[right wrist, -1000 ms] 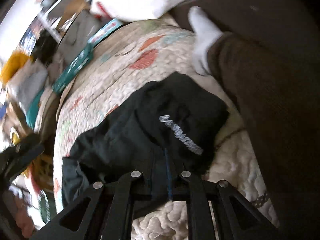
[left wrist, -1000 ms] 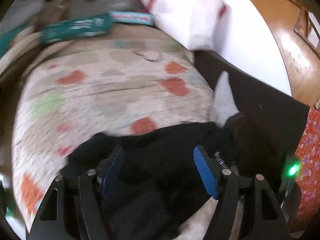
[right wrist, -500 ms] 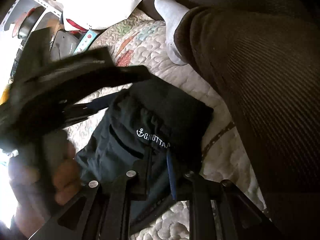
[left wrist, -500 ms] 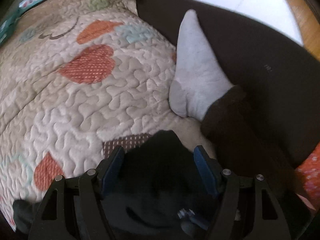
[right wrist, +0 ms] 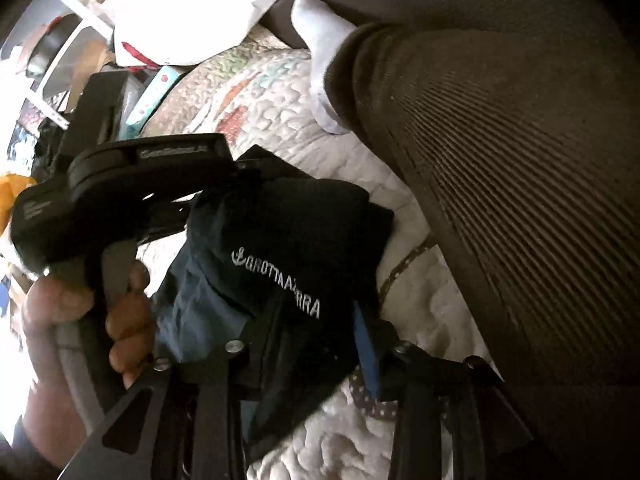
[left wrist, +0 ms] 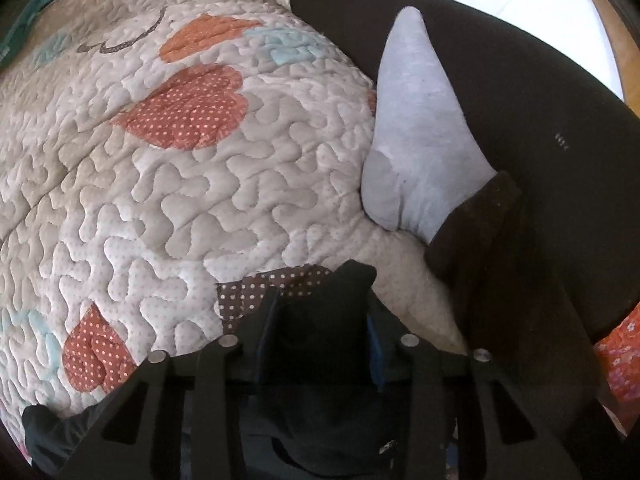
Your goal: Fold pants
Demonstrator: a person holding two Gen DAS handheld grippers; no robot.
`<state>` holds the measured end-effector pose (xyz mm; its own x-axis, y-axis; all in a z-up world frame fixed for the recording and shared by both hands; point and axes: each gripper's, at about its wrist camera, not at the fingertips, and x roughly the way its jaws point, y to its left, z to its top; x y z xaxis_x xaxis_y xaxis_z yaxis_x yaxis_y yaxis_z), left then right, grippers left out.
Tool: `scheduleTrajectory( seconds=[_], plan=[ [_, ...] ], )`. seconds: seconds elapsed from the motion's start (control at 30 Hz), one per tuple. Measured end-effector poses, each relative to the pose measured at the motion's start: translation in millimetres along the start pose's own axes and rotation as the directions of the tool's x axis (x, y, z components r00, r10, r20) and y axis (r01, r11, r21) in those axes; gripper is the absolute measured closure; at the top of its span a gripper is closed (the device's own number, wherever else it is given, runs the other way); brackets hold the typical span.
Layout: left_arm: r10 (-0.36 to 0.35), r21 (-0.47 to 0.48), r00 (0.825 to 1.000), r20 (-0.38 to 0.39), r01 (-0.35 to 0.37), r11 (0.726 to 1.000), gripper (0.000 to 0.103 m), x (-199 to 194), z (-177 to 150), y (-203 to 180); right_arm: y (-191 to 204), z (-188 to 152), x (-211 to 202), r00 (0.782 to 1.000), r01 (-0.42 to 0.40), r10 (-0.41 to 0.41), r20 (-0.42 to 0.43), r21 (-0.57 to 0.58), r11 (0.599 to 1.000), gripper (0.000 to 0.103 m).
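Note:
The black pants [right wrist: 288, 232] with white "GROTTAAZZRRA" lettering lie bunched on a heart-patterned quilt [left wrist: 160, 184]. My left gripper [left wrist: 320, 336] is shut on a fold of the black pants [left wrist: 332, 304], which bulges between its blue pads. My right gripper [right wrist: 316, 344] is shut on the pants' waistband part just below the lettering. The left gripper's body and the hand holding it [right wrist: 120, 312] show at the left of the right wrist view, close beside the pants.
A person's leg in brown trousers [right wrist: 500, 200] with a white sock [left wrist: 416, 136] rests on the quilt's right side. A dark sofa back [left wrist: 520, 80] lies behind. Cluttered shelves and a white bag [right wrist: 180, 8] stand beyond the quilt's far end.
My left gripper has swung to the pants' end near the sock and closed on a fold. My right gripper has kept its hold on the pants, and the lettering now faces it closer.

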<state>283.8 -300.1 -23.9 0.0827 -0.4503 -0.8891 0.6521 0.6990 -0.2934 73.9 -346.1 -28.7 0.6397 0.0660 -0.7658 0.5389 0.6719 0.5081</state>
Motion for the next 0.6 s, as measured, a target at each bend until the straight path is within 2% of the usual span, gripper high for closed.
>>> scheduleTrajectory(
  seconds=[0.07, 0.13, 0.2, 0.23, 0.27, 0.3, 0.33, 0.4, 0.5, 0.6],
  plan=[
    [0.031, 0.033, 1.0, 0.0, -0.031, 0.999, 0.056, 5, 0, -9, 2, -3, 0, 1.0, 0.004, -0.004, 0.016, -0.02, 1.0, 0.064],
    [0.059, 0.054, 0.998, -0.009, -0.058, 0.997, 0.042, 13, 0, -19, 4, -2, 5, 1.0, 0.001, 0.0, 0.019, -0.031, 1.0, 0.062],
    [0.088, 0.091, 0.996, -0.004, -0.087, 0.992, 0.037, 17, -2, -29, 3, 3, 10, 0.999, -0.03, 0.03, 0.013, 0.0, 1.0, 0.059],
    [0.12, 0.131, 0.993, 0.0, -0.119, 0.984, 0.041, 19, -3, -36, 3, 4, 12, 0.999, -0.042, 0.042, 0.008, 0.002, 0.999, 0.057],
    [0.156, 0.166, 0.988, 0.019, -0.157, 0.974, 0.047, 17, -5, -42, 5, 7, 13, 0.998, -0.058, 0.058, -0.016, -0.007, 0.998, 0.063],
    [0.172, 0.176, 0.985, 0.029, -0.175, 0.969, 0.06, 15, -7, -42, 6, 9, 13, 0.998, -0.063, 0.062, -0.032, -0.014, 0.998, 0.072],
    [0.162, 0.172, 0.986, 0.031, -0.164, 0.971, 0.067, 12, -8, -40, 5, 11, 11, 0.996, -0.073, 0.073, -0.045, -0.014, 0.997, 0.087],
    [0.123, 0.13, 0.991, 0.046, -0.128, 0.983, 0.077, -3, -11, -29, 5, 13, 5, 0.991, -0.12, 0.12, -0.063, -0.001, 0.993, 0.09],
    [0.102, 0.084, 0.991, 0.09, -0.11, 0.99, 0.08, -30, -17, -18, 20, 12, -14, 0.986, -0.166, 0.163, -0.048, -0.075, 0.983, 0.094],
    [0.076, 0.054, 0.987, 0.143, -0.084, 0.995, 0.081, -69, -33, -7, 49, 3, -38, 0.977, -0.215, 0.213, -0.032, -0.209, 0.954, 0.095]
  ],
)
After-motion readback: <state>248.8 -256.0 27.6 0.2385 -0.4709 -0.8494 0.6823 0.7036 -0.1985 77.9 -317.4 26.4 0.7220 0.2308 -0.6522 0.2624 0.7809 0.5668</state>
